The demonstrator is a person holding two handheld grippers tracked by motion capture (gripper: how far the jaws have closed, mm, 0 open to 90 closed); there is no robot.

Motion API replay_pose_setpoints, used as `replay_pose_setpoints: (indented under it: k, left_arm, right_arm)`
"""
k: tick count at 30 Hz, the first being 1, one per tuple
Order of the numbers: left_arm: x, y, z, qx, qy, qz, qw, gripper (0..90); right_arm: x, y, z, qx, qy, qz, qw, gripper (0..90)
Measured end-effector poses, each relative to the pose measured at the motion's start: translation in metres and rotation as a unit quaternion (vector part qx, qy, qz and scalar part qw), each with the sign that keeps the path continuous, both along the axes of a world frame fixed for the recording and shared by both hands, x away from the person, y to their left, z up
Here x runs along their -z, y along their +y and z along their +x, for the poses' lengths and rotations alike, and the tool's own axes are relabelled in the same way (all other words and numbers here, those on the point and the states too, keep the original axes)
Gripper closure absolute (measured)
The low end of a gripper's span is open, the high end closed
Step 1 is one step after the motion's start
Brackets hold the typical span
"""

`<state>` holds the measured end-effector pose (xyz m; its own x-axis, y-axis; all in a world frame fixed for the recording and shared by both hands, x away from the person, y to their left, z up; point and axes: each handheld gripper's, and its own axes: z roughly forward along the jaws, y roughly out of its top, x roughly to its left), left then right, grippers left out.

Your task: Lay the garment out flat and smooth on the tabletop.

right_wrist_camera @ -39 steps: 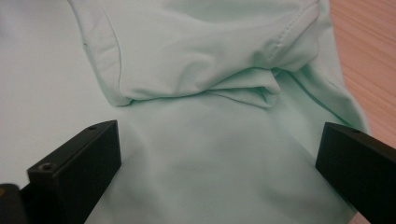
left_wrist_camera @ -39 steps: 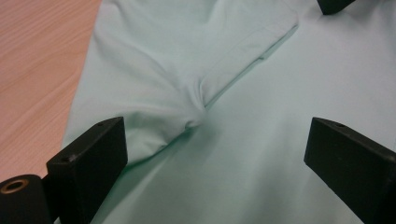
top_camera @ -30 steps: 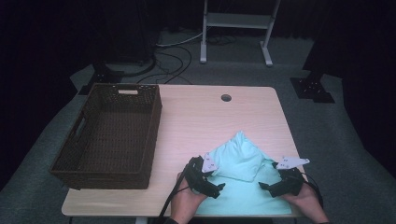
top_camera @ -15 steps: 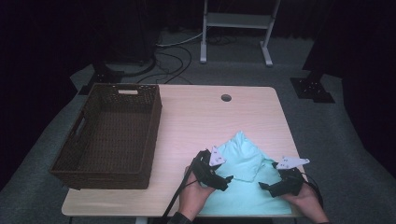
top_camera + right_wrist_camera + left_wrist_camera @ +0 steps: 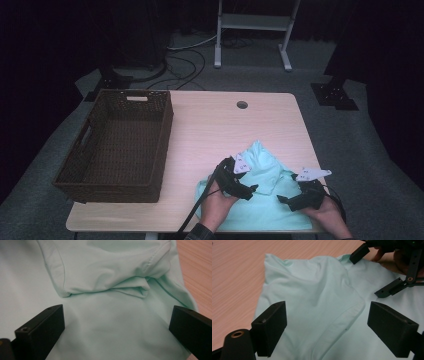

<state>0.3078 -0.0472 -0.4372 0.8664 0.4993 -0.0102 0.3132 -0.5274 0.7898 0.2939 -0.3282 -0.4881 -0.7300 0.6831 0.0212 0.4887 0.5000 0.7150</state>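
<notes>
The mint-green garment [image 5: 260,195] lies at the near right corner of the tabletop [image 5: 220,130], and it serves as the landmark here. Nearest, over its near right part, the right hand-held gripper [image 5: 286,199] hovers with its jaws wide apart; in the right gripper view nothing but flat cloth lies between them and the pads press on nothing. Over the garment's near left part the left hand-held gripper [image 5: 252,189] points toward its middle; its jaws have just been closing a little yet stand apart, with a hemmed fold [image 5: 342,320] lying loose between them, not pinched.

By my reading, folding is part way: a flap already lies doubled over the garment's far half, bunched and wrinkled, so further folds and smoothing remain, and the move into the wicker basket [image 5: 120,145], well to the garment's left and holding nothing, is not yet done.

Against the picture 1 second back, the left hand-held gripper has travelled from the garment's left edge inward over the cloth, the left side now lies folded across, and the right one has kept its place
</notes>
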Motion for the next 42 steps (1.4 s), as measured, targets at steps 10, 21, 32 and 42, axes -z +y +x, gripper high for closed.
replay_pose_setpoints:
  k: [10,21,32,42]
  left_arm:
    - [0.009,-0.015,0.006,0.016,0.029,-0.019,0.9993,22.9]
    - [0.012,-0.032,0.003,0.04,0.023,-0.034,0.9984,41.5]
    - [0.02,-0.05,0.0,0.053,0.025,-0.001,0.9983,53.1]
    - [0.028,-0.062,-0.003,0.062,0.022,0.005,0.9978,58.7]
  right_arm:
    - [0.0,0.0,0.0,-0.001,-0.001,-0.001,1.0,0.0]
    - [0.0,0.0,0.0,0.0,0.0,0.001,1.0,0.0]
    - [0.0,0.0,0.0,-0.001,-0.001,0.0,1.0,0.0]
    - [0.0,-0.001,0.0,-0.002,-0.001,0.0,1.0,0.0]
